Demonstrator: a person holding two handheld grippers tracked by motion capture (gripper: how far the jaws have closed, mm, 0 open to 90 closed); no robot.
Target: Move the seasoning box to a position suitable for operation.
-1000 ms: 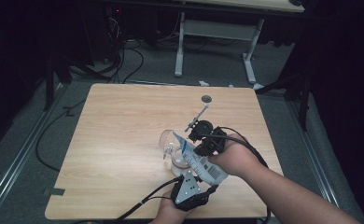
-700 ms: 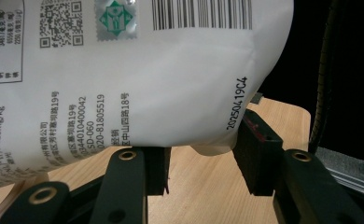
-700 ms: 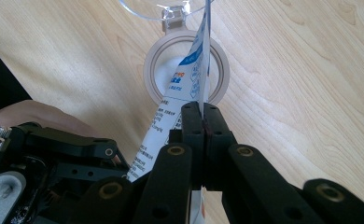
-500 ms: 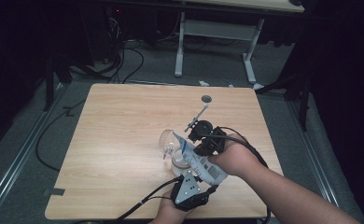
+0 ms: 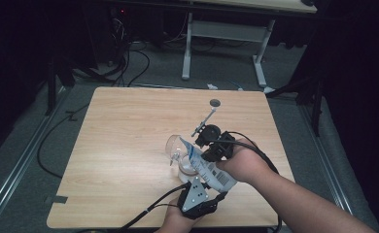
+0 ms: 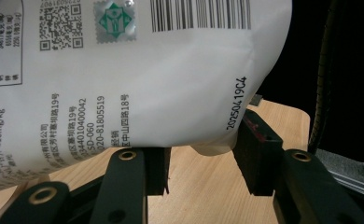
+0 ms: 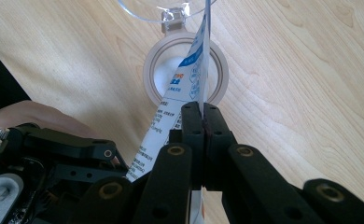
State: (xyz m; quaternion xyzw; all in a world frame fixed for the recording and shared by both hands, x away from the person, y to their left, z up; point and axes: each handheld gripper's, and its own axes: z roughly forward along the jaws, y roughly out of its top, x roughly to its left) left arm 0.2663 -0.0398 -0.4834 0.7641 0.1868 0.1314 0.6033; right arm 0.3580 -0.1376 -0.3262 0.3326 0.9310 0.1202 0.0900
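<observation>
A soft white plastic pouch [image 5: 208, 167] printed with blue text and a barcode is being held tilted above a round white open-topped jar [image 7: 185, 70], its upper edge being pinched flat between the closed jaws of the right gripper [image 7: 202, 116], while its rounded bottom is being clamped from below between the half-parted jaws of the left gripper [image 6: 201, 161]. The pouch is being judged light, limp and slippery, best gripped at its flat seams. Just beyond the jar, a clear hinged lid [image 5: 174, 144] is lying on the pale wooden table [image 5: 119, 131].
</observation>
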